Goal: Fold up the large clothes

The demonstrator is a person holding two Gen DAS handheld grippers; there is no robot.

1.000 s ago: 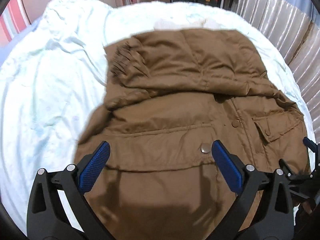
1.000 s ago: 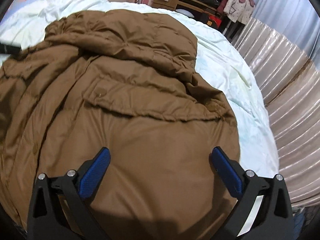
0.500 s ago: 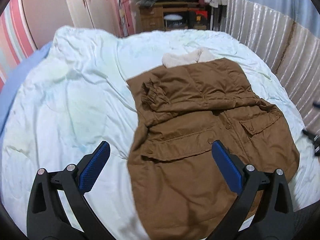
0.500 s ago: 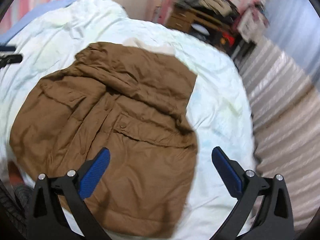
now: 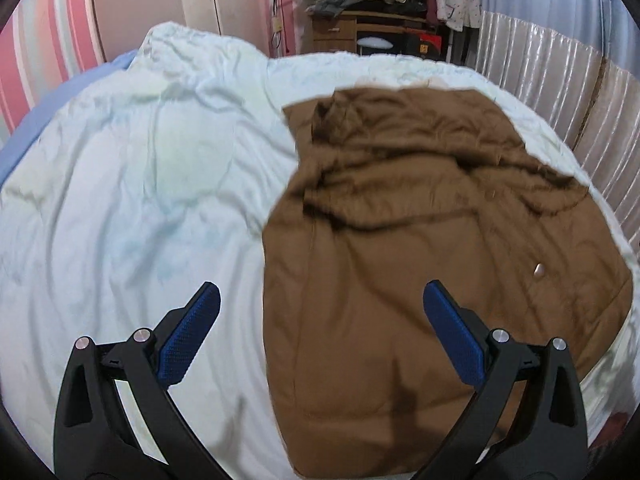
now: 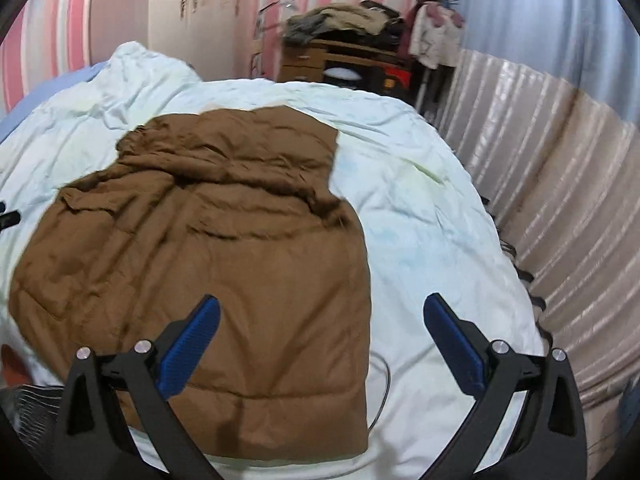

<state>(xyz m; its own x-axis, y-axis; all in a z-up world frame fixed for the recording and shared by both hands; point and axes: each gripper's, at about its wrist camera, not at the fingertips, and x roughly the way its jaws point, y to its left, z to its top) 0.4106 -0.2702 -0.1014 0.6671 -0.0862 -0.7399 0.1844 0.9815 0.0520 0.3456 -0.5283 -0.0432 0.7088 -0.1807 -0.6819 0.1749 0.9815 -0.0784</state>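
Both grippers have pulled back and up from the brown coat since a second ago, when they hung close over its lower half; much more of the bed shows now. Left gripper hangs above the coat's left edge, jaws spread wide and holding nothing, one blue pad over the pale quilt and the other over brown cloth. Right gripper hangs above the coat's right edge, jaws likewise spread and empty, its left pad over the coat and its right pad over the quilt. The coat lies flat on the quilt with its sleeves folded across the chest and its hem toward the cameras. A padded headboard runs along the right side. A wooden desk heaped with clothes stands beyond the bed against the pink striped wall.
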